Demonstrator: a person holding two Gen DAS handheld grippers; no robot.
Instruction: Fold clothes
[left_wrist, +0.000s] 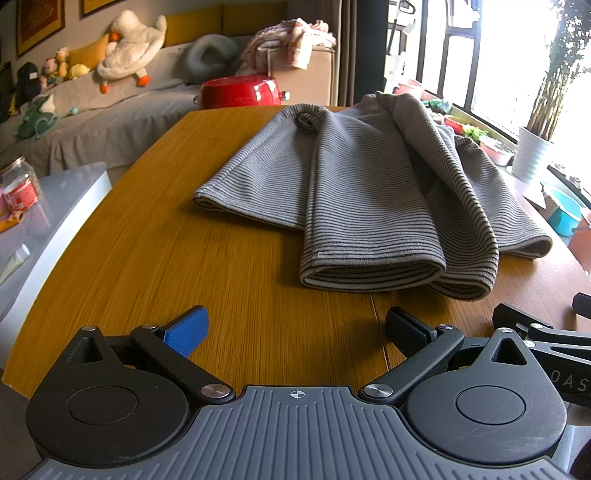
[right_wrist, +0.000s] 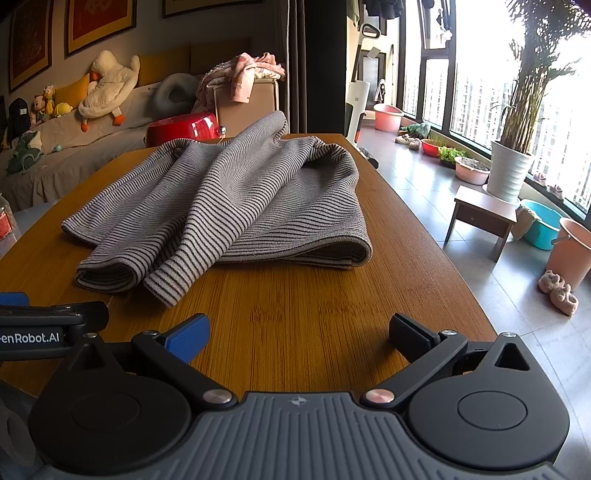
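Observation:
A grey striped garment (left_wrist: 373, 192) lies loosely folded on the wooden table (left_wrist: 184, 258), its folded edges facing me. It also shows in the right wrist view (right_wrist: 236, 199). My left gripper (left_wrist: 295, 328) is open and empty, low over the table a short way in front of the garment's near edge. My right gripper (right_wrist: 299, 332) is open and empty, also in front of the garment, to the right of the left gripper. Part of the right gripper (left_wrist: 535, 332) shows at the left view's right edge, and part of the left gripper (right_wrist: 48, 325) at the right view's left edge.
A red pot (left_wrist: 240, 90) stands beyond the table's far edge. A sofa with plush toys (left_wrist: 129, 48) is at the back left. A grey cabinet with a jar (left_wrist: 18, 188) is left of the table. A stool (right_wrist: 480, 218), basins and a potted plant (right_wrist: 513, 166) stand on the floor to the right.

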